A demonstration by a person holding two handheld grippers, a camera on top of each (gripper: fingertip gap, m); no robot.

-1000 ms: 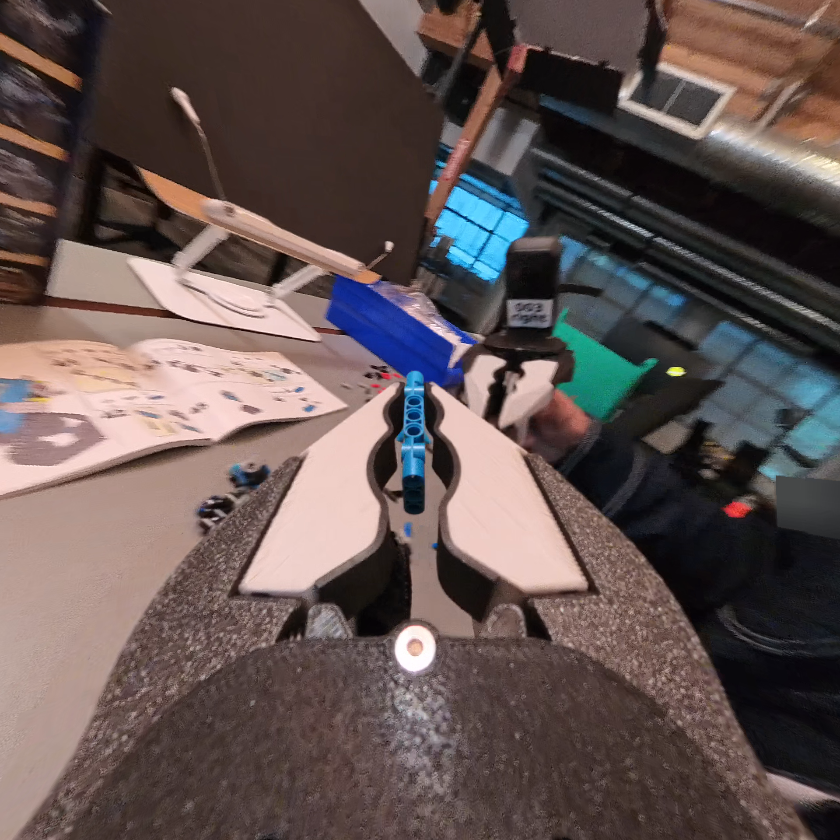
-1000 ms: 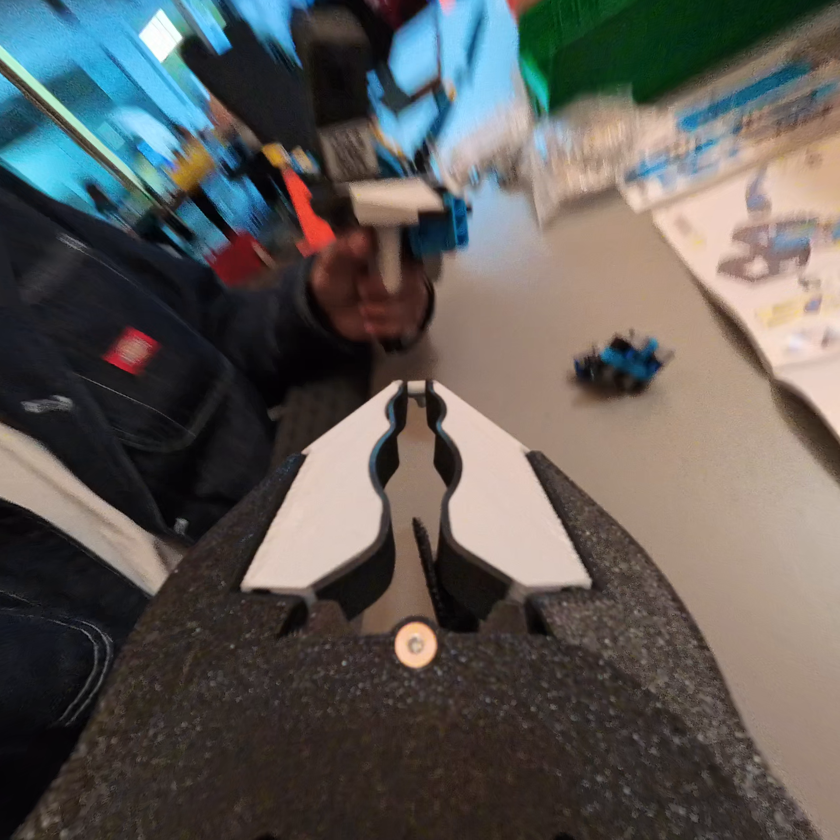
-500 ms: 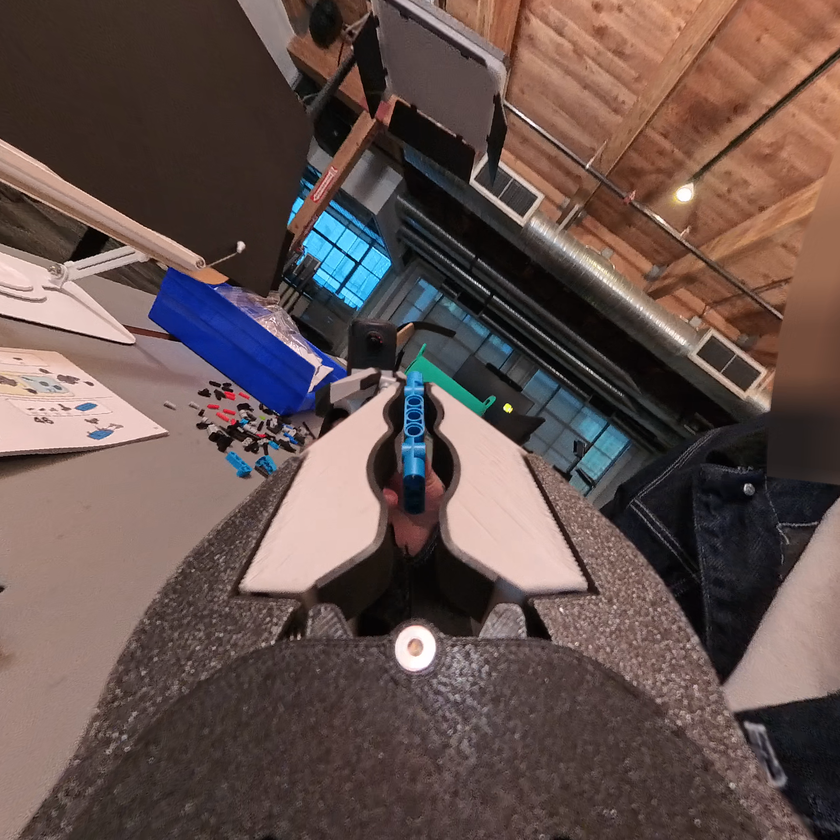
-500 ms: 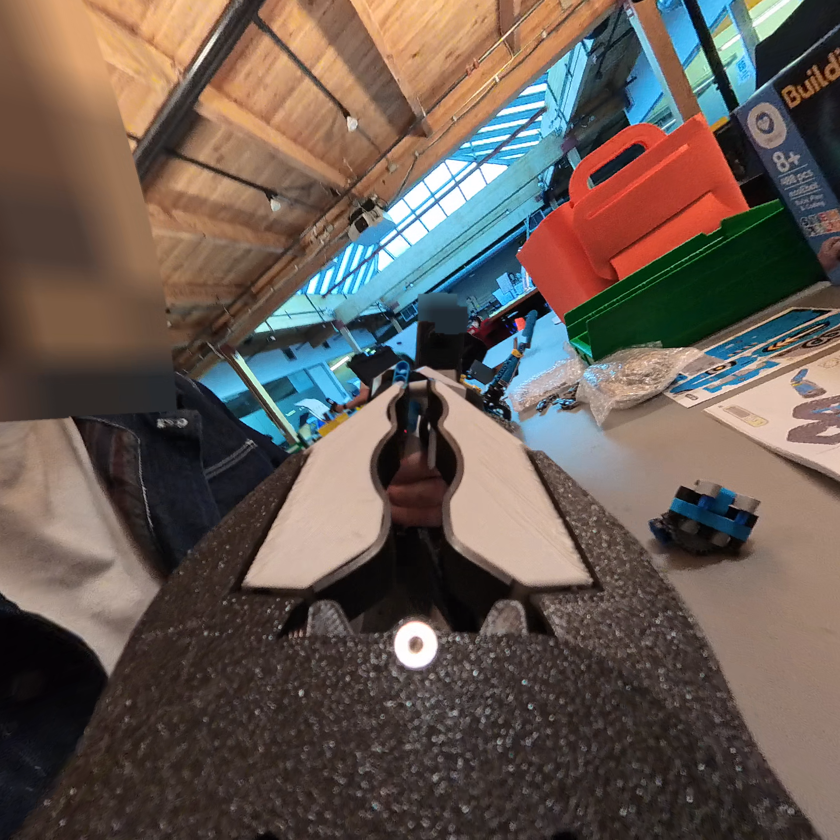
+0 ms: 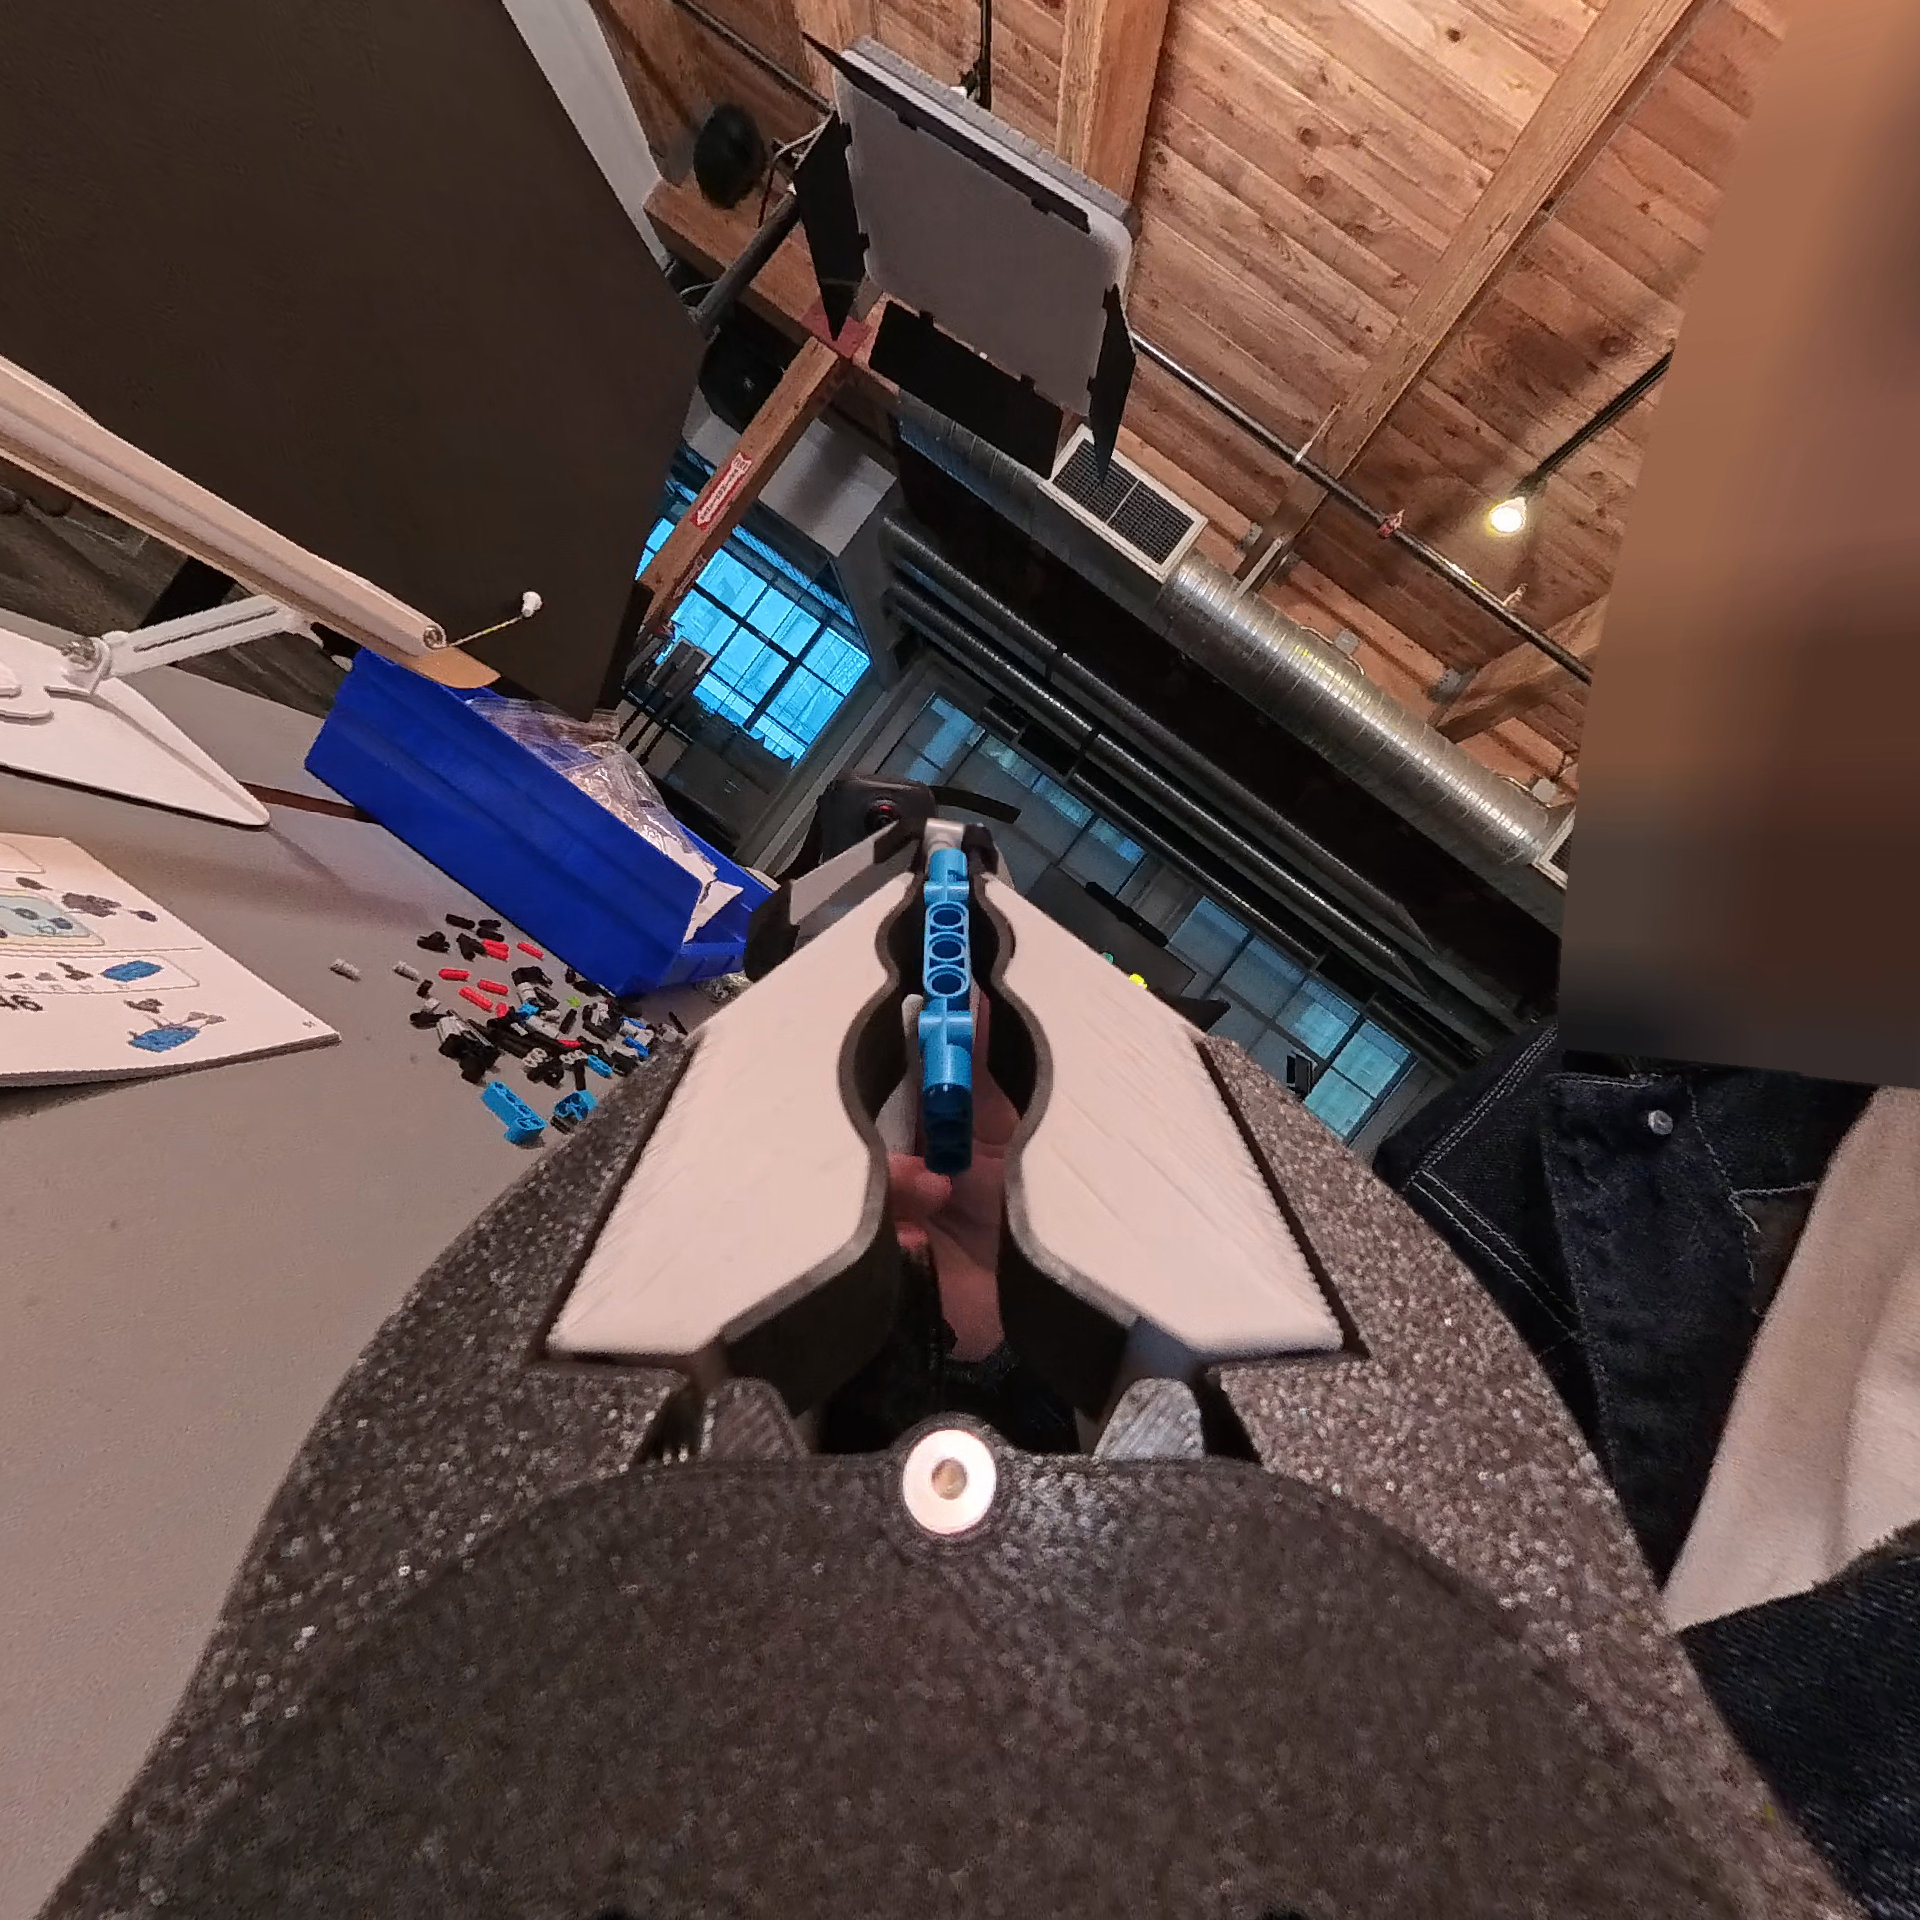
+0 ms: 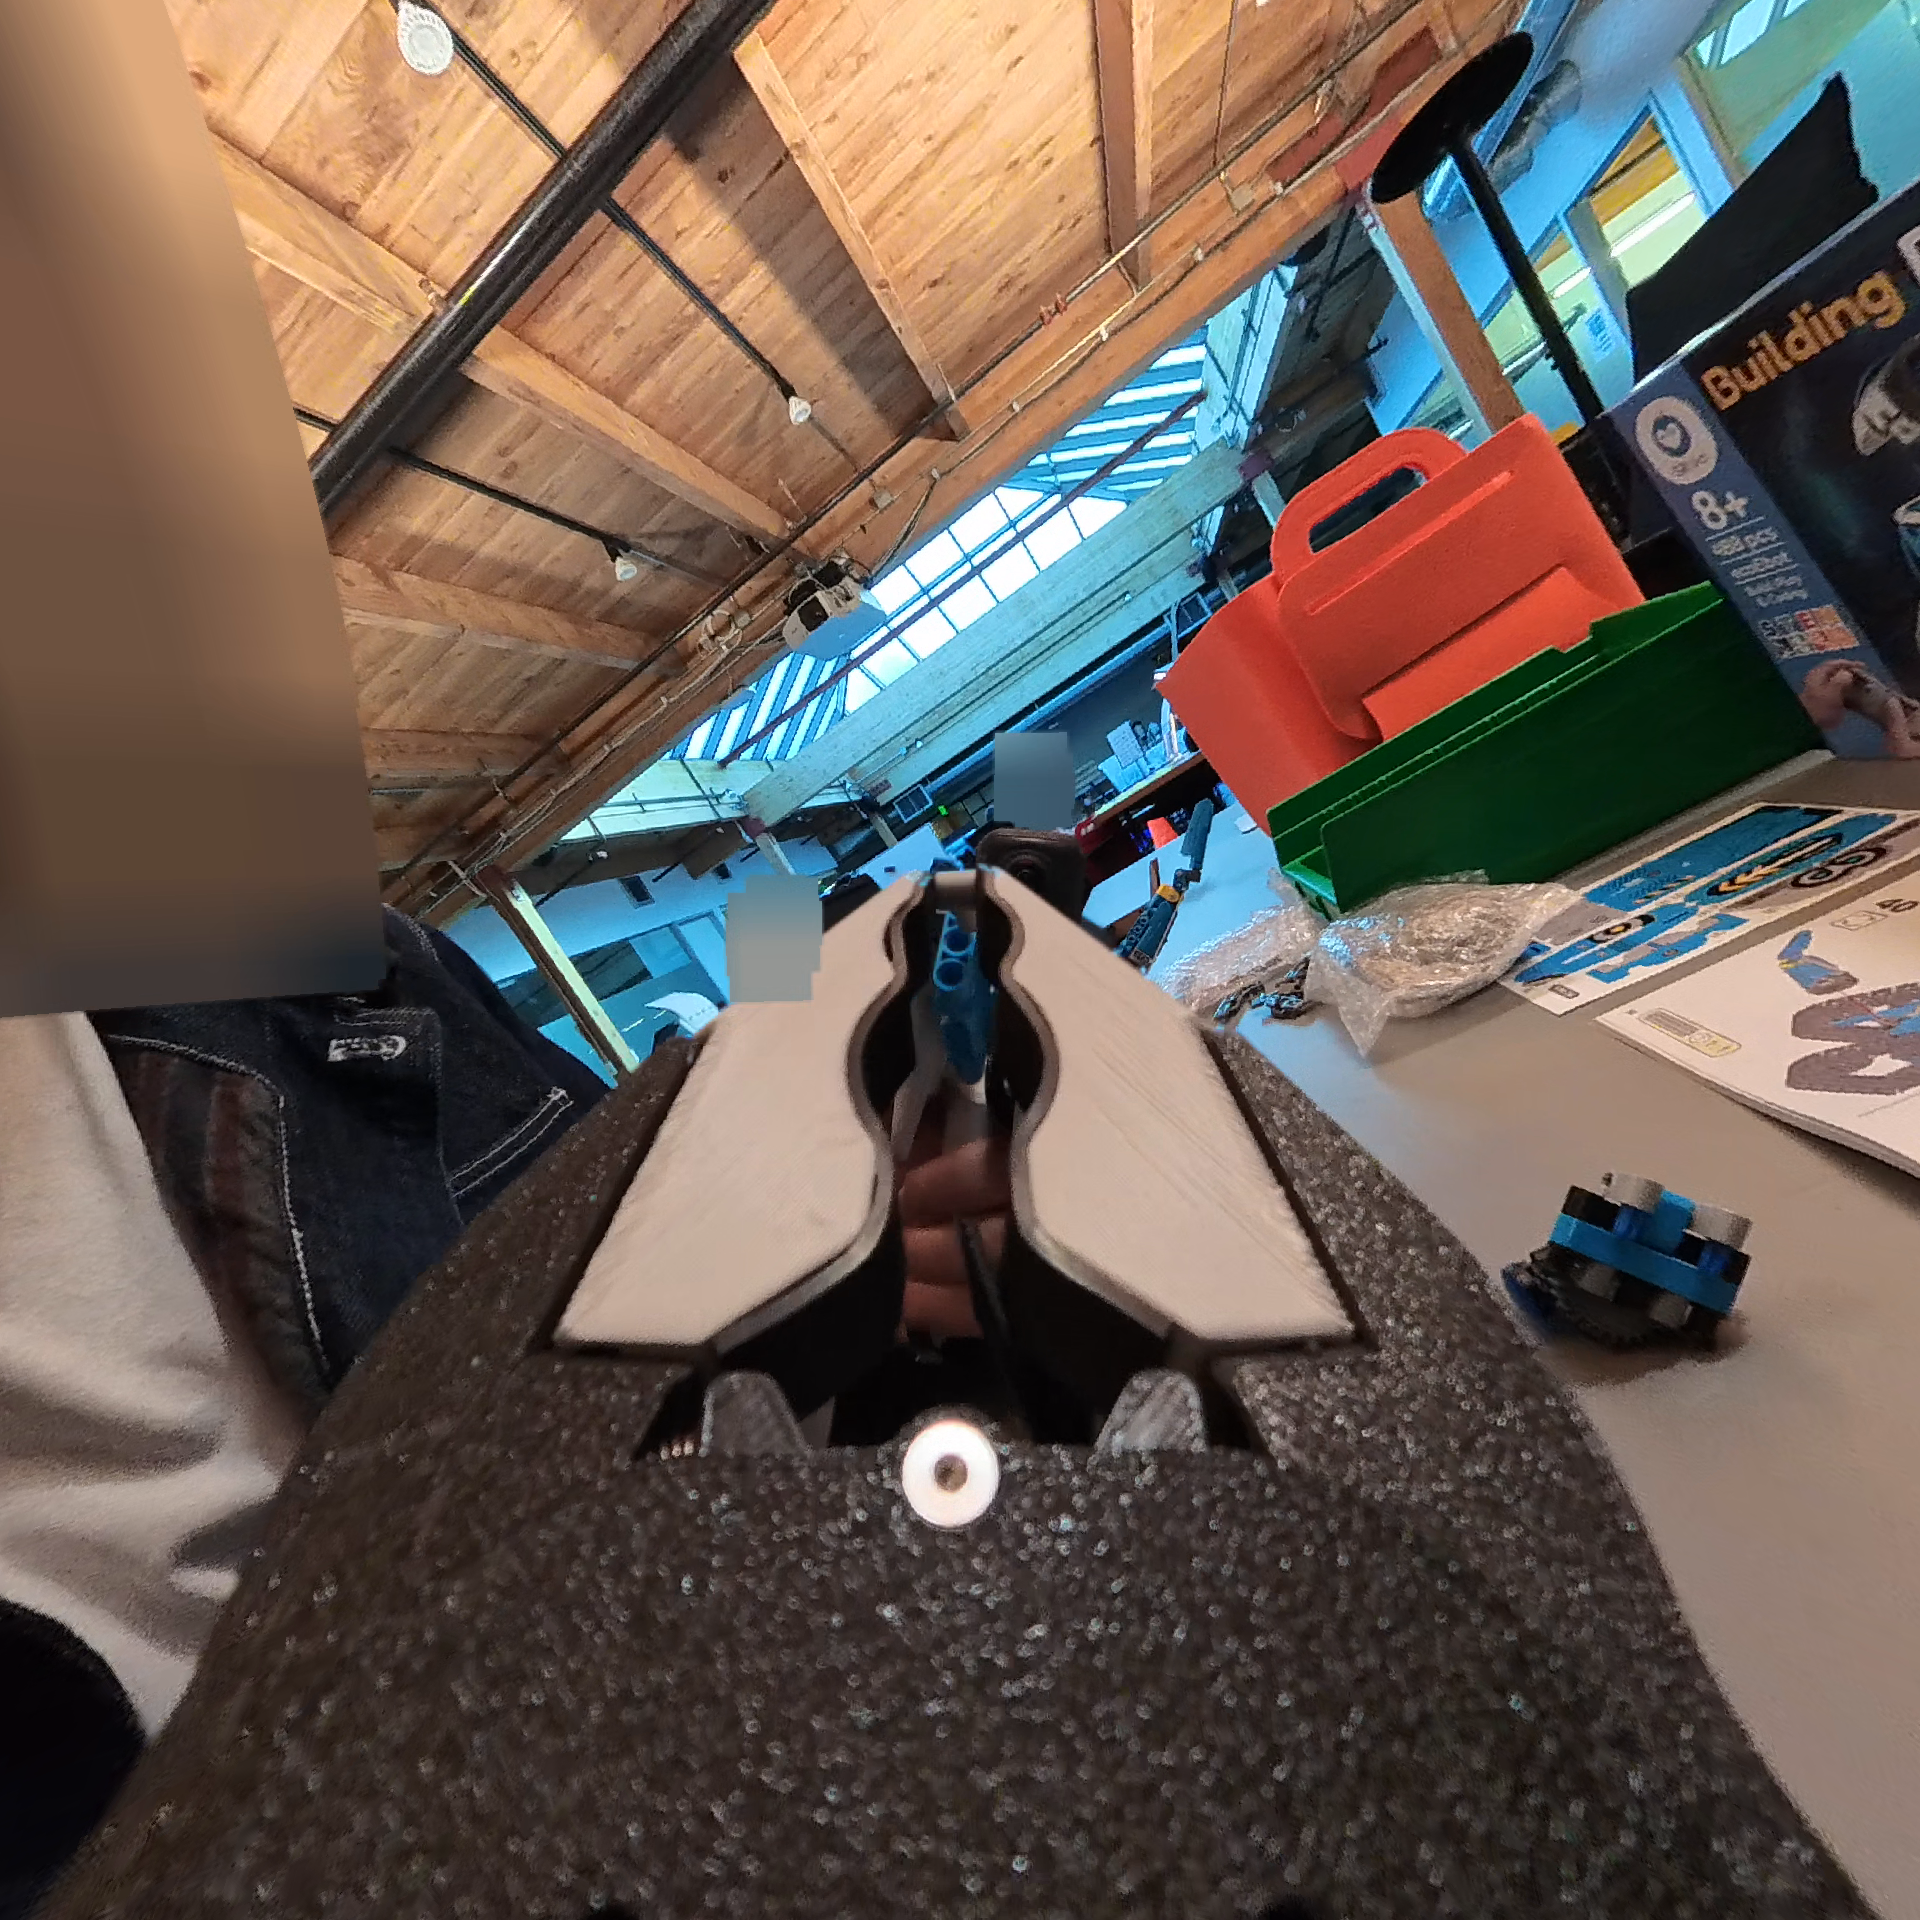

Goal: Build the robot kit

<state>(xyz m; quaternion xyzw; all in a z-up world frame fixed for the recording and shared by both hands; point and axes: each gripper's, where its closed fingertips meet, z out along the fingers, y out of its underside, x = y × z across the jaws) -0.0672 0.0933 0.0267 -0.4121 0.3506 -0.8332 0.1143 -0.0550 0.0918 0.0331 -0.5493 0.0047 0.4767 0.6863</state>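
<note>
My left gripper (image 5: 948, 854) is shut on a blue beam with holes (image 5: 945, 1003), held upright along the fingers and raised above the grey table (image 5: 208, 1195). My right gripper (image 6: 951, 885) is shut, with a small grey piece (image 6: 956, 886) pinched at its tips. The two grippers point at each other, tip to tip. The right gripper (image 5: 883, 831) shows just behind the beam's top end in the left wrist view. The blue beam (image 6: 961, 987) shows through the gap of the right fingers. A hand shows behind each gap.
A blue bin (image 5: 520, 821), loose small pieces (image 5: 520, 1023), a booklet (image 5: 104, 966) and a white stand (image 5: 125, 727) lie left. A small blue wheeled assembly (image 6: 1631, 1273), plastic bags (image 6: 1423, 945), a green tray (image 6: 1558, 790), an orange carrier (image 6: 1403, 623) and a box (image 6: 1787, 499) lie right. Left and right tips are no more than a few centimetres apart.
Both grippers have tilted up from the table and come together tip to tip. The left still holds the blue beam. The views now show the ceiling.
</note>
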